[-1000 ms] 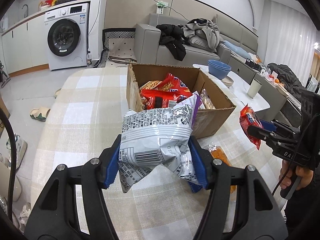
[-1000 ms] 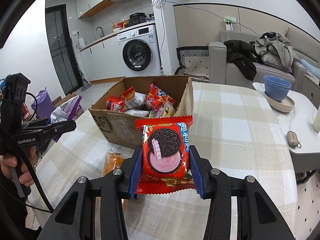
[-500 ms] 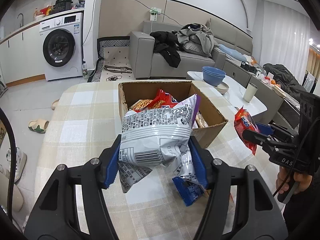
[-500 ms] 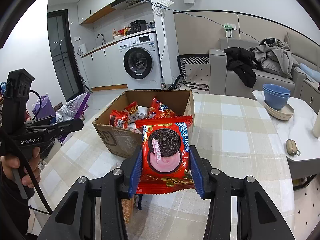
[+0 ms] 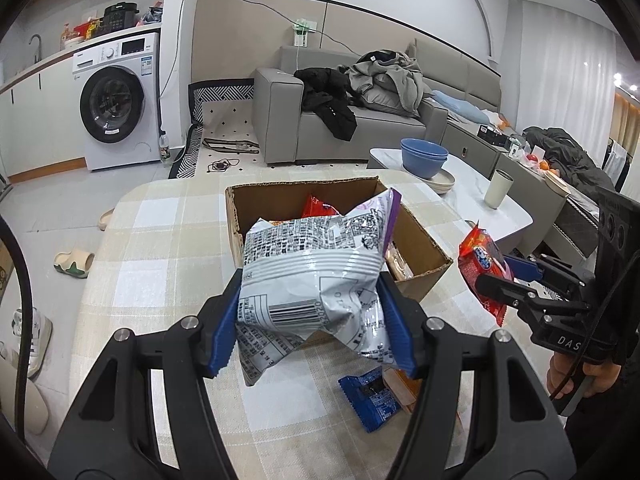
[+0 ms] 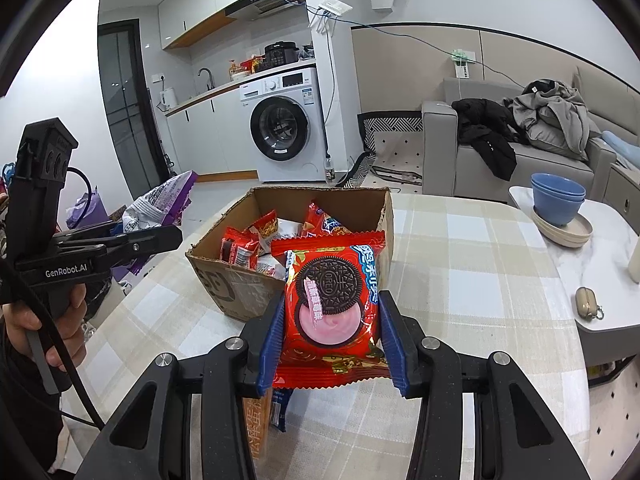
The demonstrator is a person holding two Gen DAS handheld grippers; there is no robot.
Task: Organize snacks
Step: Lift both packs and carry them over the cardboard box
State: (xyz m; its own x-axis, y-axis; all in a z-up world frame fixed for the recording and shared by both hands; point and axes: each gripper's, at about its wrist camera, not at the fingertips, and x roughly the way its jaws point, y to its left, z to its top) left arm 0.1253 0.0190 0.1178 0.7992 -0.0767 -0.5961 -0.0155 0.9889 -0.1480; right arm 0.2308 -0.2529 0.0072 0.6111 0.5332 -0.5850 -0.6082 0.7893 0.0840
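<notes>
My left gripper [image 5: 310, 320] is shut on a silver and purple snack bag [image 5: 316, 280], held in the air in front of the open cardboard box [image 5: 416, 240]. My right gripper [image 6: 330, 340] is shut on a red Oreo packet [image 6: 334, 300], also raised before the box [image 6: 224, 276], which holds several red snack packets [image 6: 244, 246]. In the left wrist view the right gripper [image 5: 504, 284] appears at the right with the red packet [image 5: 480, 264]. In the right wrist view the left gripper [image 6: 140, 240] appears at the left with the silver bag [image 6: 160, 204].
A blue packet [image 5: 370, 398] and an orange packet [image 5: 400, 384] lie on the checked tablecloth [image 5: 160, 248] beneath the grippers. A white side table [image 6: 592, 264] at the right carries blue bowls [image 6: 558, 198], a cup [image 5: 498, 190] and a small case [image 6: 586, 302].
The left gripper has risen with the silver bag, so the box sits lower and farther in its view and the blue packet on the table has come into sight. The right gripper barely moved.
</notes>
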